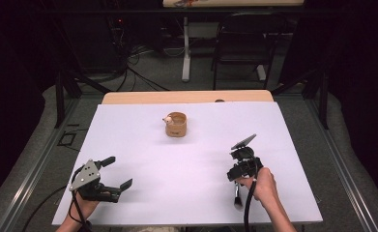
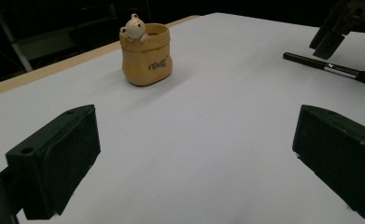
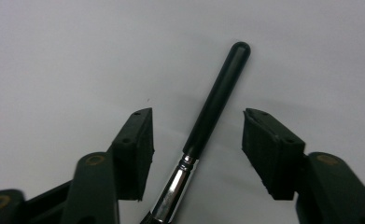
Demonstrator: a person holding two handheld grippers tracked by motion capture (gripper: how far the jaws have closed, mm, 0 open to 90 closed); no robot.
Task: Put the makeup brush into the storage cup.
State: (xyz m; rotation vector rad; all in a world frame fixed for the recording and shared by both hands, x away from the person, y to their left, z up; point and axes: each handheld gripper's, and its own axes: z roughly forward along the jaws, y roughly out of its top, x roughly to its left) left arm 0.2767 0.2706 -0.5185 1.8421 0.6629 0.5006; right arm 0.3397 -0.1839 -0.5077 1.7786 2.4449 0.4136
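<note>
The pot (image 2: 146,55) bears dark script too small to read, with a bear figure (image 2: 133,27) at its rim. The right gripper (image 3: 198,135) is half-wide, its jaws flanking the brush (image 3: 208,121) without touching it; handle points to 1 o'clock. On the table (image 1: 143,145), the left gripper (image 1: 120,173) gapes wide at 8 o'clock from the pot.

Black-handled brush (image 3: 216,100) flat on table

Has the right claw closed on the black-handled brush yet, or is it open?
Open. The right claw straddles the black-handled makeup brush lying on the white table, with gaps showing beside both pads.
</note>
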